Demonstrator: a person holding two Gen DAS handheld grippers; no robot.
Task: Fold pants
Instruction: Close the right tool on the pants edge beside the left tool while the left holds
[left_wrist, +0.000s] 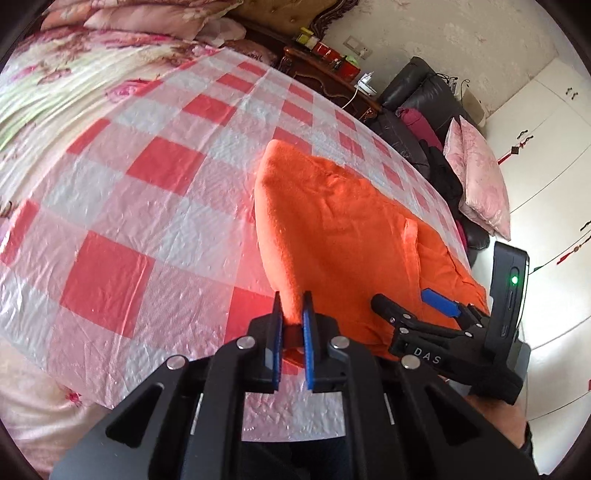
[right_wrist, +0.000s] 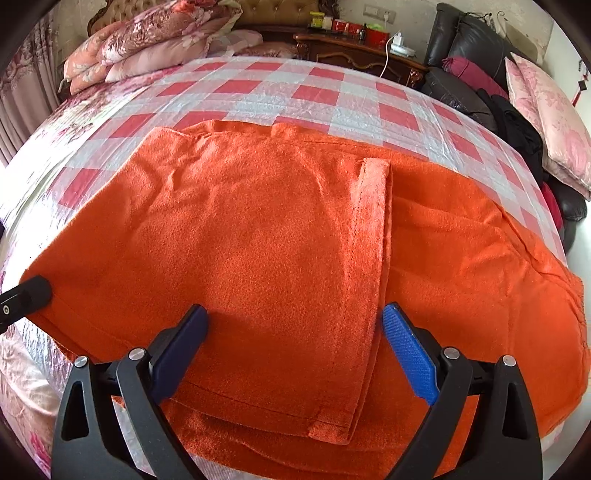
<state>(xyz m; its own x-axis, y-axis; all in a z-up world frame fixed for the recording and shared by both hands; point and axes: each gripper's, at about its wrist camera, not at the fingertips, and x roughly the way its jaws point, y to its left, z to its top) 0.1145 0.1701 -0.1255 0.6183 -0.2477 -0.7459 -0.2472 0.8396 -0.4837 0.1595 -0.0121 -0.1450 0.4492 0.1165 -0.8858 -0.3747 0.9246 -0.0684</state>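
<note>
Orange pants (right_wrist: 258, 240) lie w/ long axis sideways; hem toward right claw (right_wrist: 295, 332).

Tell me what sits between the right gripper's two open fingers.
In the right wrist view, the right gripper is open over the orange pants; only their folded top layer lies between the fingers, its hemmed edge near the right finger.

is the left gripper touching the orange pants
Touching. The left wrist view shows the left gripper with its fingers closed on a raised edge of the orange pants.
</note>
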